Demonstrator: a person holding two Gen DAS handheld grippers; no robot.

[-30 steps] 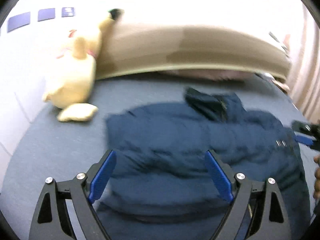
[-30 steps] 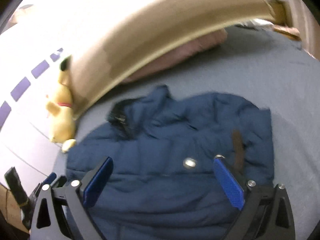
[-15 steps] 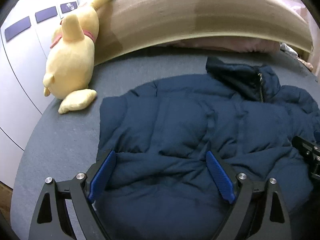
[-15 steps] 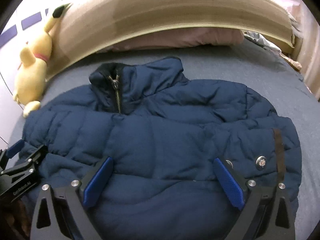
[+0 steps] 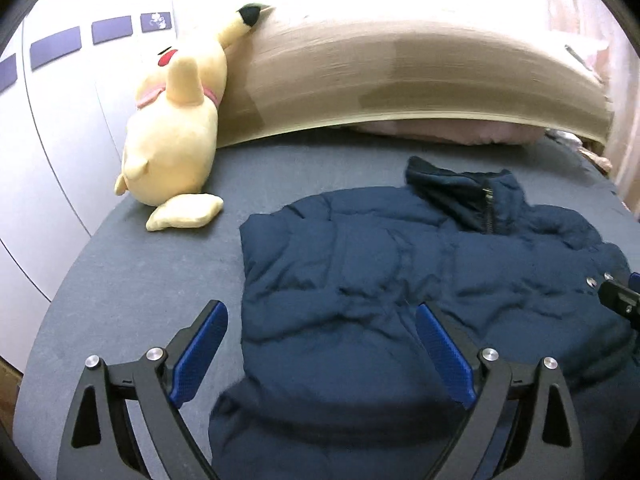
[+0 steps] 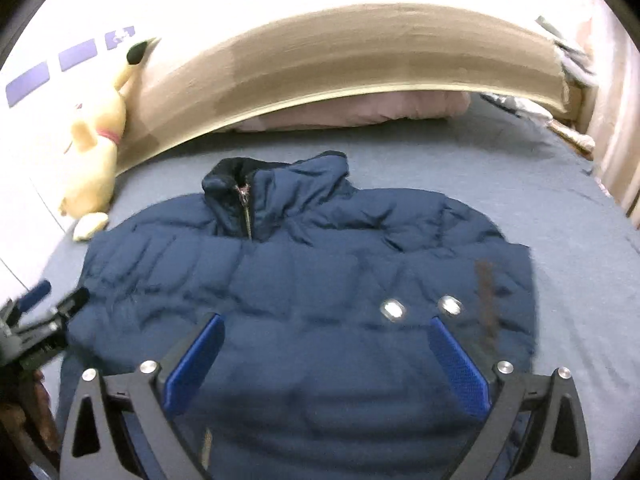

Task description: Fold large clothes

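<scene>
A navy puffer jacket [image 5: 400, 264] lies flat on the grey bed, front up, with its zipped collar toward the headboard. My left gripper [image 5: 320, 312] hovers over the jacket's left edge. Its jaws are opening, and the blue pads touch nothing while the fabric lies beneath them. My right gripper [image 6: 326, 322] stands open above the jacket [image 6: 312, 272], near two metal snaps [image 6: 420, 308], and grips nothing. Each gripper shows at the edge of the other's view: the right gripper [image 5: 618, 300] and the left gripper [image 6: 44, 320].
A yellow plush toy [image 5: 176, 132] leans on the tan headboard [image 5: 400, 80] at the bed's far left corner. A pink pillow [image 6: 360, 110] lies under the headboard. A white panelled wall runs along the left and a curtain [image 6: 616, 140] hangs at the right.
My left gripper has shifted left, so the jacket's left edge now sits between its fingers. The right view has moved, and the snaps now lie just beyond its right finger.
</scene>
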